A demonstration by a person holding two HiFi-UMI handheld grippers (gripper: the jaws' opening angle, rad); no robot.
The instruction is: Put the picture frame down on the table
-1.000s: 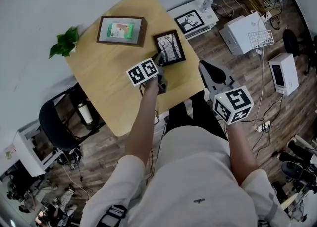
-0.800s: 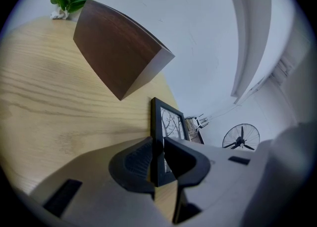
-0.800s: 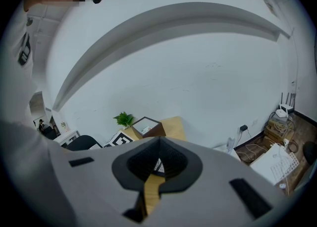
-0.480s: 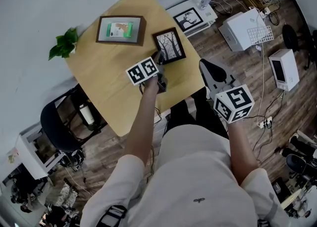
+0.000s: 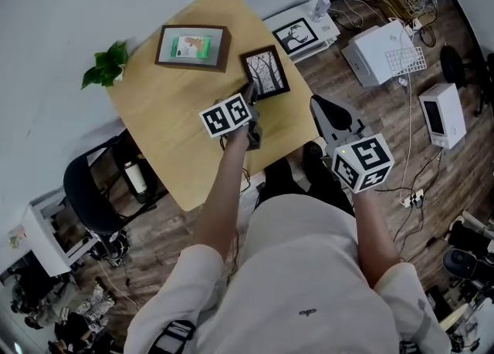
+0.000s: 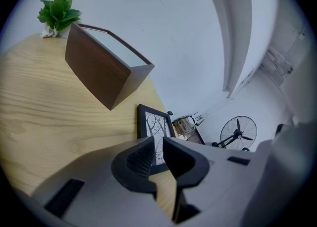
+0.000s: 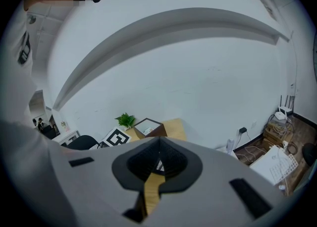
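Observation:
A black picture frame (image 5: 265, 72) with a tree print lies flat on the wooden table (image 5: 166, 125) near its right edge. My left gripper (image 5: 249, 92) hovers at the frame's near edge. In the left gripper view the black frame (image 6: 154, 124) shows through the narrow gap of the left gripper (image 6: 159, 144), which is open a little and holds nothing. My right gripper (image 5: 314, 101) hangs off the table's right side, above the floor. In its own view the right gripper (image 7: 159, 144) is shut and empty.
A brown frame (image 5: 191, 46) with a green picture stands propped at the table's far side, beside a small plant (image 5: 104, 67). A black chair (image 5: 89, 190) is left of the table. White boxes (image 5: 378, 52), cables and another framed print (image 5: 295, 34) lie on the floor.
My left gripper has drawn back slightly from the black frame, which stays flat on the table. The right gripper has hardly moved.

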